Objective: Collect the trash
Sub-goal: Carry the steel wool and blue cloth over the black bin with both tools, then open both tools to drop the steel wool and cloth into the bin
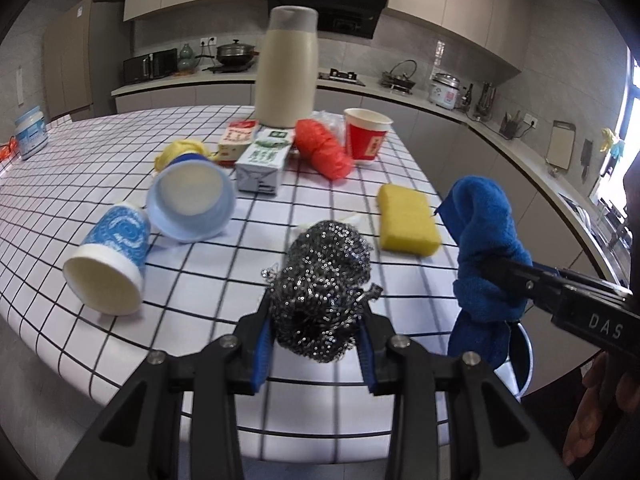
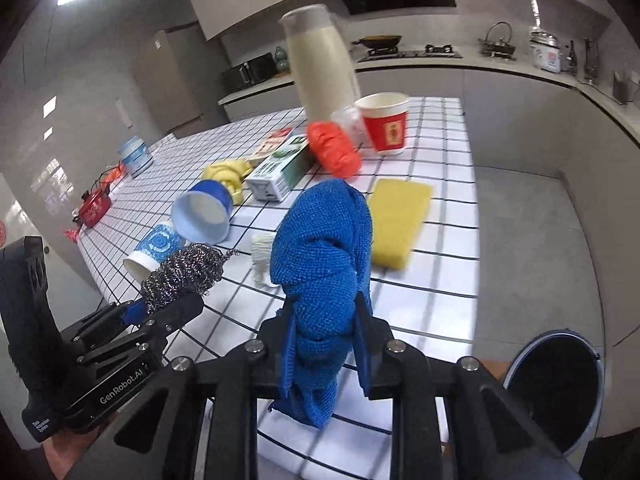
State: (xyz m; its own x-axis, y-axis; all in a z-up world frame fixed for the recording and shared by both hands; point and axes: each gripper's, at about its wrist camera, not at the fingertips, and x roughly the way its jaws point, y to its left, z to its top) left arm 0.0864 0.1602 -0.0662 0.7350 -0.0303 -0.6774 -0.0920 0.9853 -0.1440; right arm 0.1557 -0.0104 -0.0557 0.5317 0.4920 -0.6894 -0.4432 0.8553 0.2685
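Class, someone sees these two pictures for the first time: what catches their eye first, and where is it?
The blue cloth bunched in the right gripper fills the foreground at the table's near edge. Beside it, the left gripper clamps a steel scourer. Behind, tipped cups and a yellow sponge litter the checked table.

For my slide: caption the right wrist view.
Right gripper clamps a blue cloth above the checked table; left gripper holds steel wool.

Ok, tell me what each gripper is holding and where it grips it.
The left gripper clamps the steel wool scourer by its near end. The right gripper pinches the bunched blue cloth around its lower middle.
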